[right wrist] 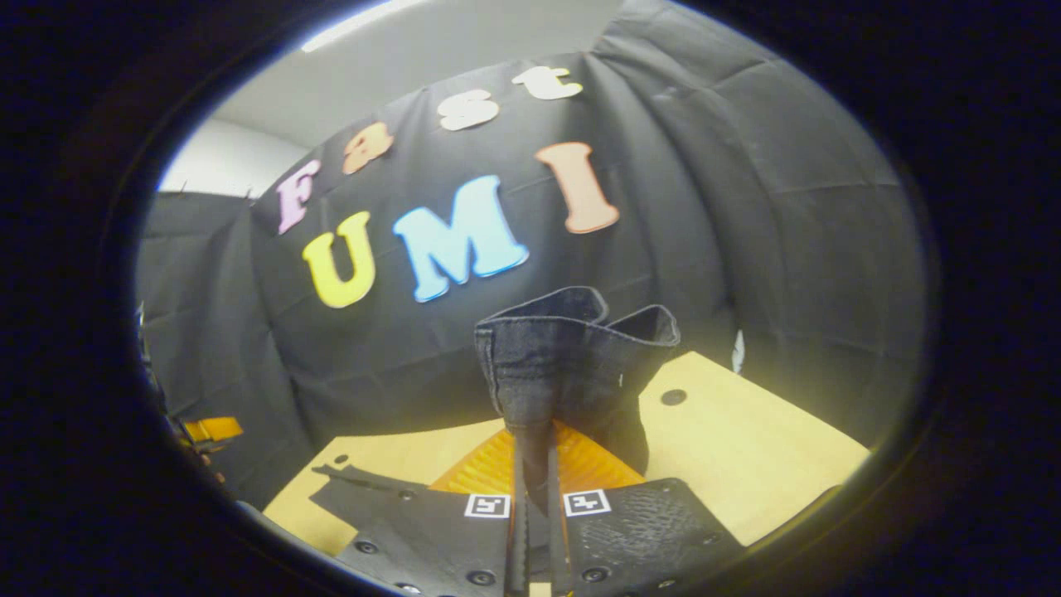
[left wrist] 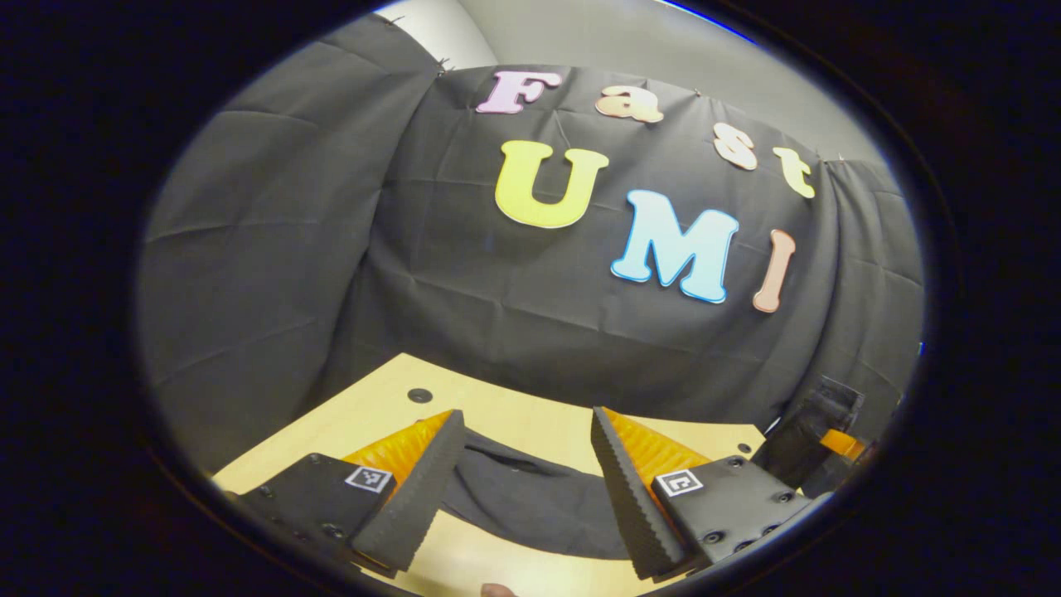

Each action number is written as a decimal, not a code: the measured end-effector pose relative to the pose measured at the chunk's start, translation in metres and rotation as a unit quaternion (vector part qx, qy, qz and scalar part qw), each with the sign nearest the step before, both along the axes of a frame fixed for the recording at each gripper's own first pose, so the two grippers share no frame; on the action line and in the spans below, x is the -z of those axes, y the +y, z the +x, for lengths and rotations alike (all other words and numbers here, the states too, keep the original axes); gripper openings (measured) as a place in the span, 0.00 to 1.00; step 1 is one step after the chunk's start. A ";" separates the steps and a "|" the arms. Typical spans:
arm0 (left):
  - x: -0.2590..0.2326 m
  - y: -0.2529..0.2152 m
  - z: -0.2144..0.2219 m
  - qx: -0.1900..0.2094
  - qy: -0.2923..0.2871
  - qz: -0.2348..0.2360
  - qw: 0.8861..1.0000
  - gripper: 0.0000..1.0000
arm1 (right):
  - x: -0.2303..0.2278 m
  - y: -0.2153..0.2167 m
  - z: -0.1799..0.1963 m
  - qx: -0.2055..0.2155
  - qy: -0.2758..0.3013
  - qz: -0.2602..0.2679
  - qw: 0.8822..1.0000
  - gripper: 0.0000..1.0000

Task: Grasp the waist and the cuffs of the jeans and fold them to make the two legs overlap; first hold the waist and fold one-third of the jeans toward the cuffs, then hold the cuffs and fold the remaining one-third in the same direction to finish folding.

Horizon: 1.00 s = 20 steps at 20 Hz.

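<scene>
Your right gripper (right wrist: 533, 497) is pressed together on a bunched edge of the jeans (right wrist: 572, 356): in the right gripper view the dark denim rises from between the fingers at lower centre and fans out above them, with a stitched hem along its top. The open, tube-like shape suggests a cuff rather than the waist, though you cannot be sure from this angle. The cloth is lifted clear of the wooden table (right wrist: 746, 439), which spreads across the lower right of that frame.

Your left gripper (left wrist: 526, 489) is spread wide and holds nothing. In the left gripper view its two fingers stand apart at the bottom of the frame, and between them a dark strip of the jeans (left wrist: 530, 497) lies across the table (left wrist: 514, 414), just beyond the fingertips. At the lower right edge of that frame part of the other gripper shows.

Judging from this, you are in the opening step: one end is gripped and the other is not yet taken, so the legs cannot be laid over each other.

The next move calls for lowering the left gripper onto the fabric edge ahead of it, closing on both layers, and then lifting evenly with the right so the denim does not twist or slip.
</scene>
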<state>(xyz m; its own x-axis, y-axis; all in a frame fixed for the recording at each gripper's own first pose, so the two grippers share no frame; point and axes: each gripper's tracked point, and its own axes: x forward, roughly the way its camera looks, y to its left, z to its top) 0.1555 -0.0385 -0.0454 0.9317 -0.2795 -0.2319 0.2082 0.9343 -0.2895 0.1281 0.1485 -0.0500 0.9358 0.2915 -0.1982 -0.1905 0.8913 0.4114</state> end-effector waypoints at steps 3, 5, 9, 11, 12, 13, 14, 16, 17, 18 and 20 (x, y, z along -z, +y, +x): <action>0.009 0.006 0.002 0.006 0.012 -0.010 1.000 1.00 | 0.022 0.066 -0.013 -0.064 -0.004 -0.034 0.997 0.08; 0.015 0.007 0.004 0.012 0.018 -0.018 1.000 0.99 | 0.054 0.102 -0.026 -0.106 0.015 -0.056 0.993 0.13; 0.037 0.026 0.004 0.004 0.031 -0.015 0.999 0.99 | 0.119 0.149 -0.039 -0.167 0.039 -0.131 0.976 0.09; 0.051 0.032 -0.004 0.003 0.044 -0.016 0.999 1.00 | 0.144 0.156 -0.037 -0.188 0.050 -0.152 0.969 0.10; 0.056 0.032 -0.005 0.003 0.050 -0.016 0.999 1.00 | 0.151 0.160 -0.036 -0.194 0.056 -0.157 0.967 0.14; 0.060 0.033 -0.006 0.003 0.055 -0.014 0.998 0.99 | 0.157 0.163 -0.036 -0.197 0.059 -0.163 0.965 0.17; 0.065 0.034 -0.006 0.001 0.060 -0.014 0.998 0.99 | 0.157 0.164 -0.039 -0.200 0.060 -0.168 0.963 0.22; 0.078 0.039 -0.003 -0.008 0.083 -0.027 0.996 1.00 | 0.152 0.160 -0.051 -0.208 0.063 -0.171 0.961 0.40; 0.084 0.041 0.000 -0.014 0.096 -0.037 0.995 0.99 | 0.146 0.151 -0.054 -0.209 0.057 -0.171 0.961 0.57; 0.096 0.046 0.006 -0.024 0.114 -0.050 0.992 0.99 | 0.136 0.144 -0.055 -0.208 0.049 -0.175 0.961 0.74; 0.122 0.053 0.011 -0.044 0.164 -0.090 0.981 0.99 | 0.115 0.128 -0.055 -0.194 0.031 -0.175 0.965 0.95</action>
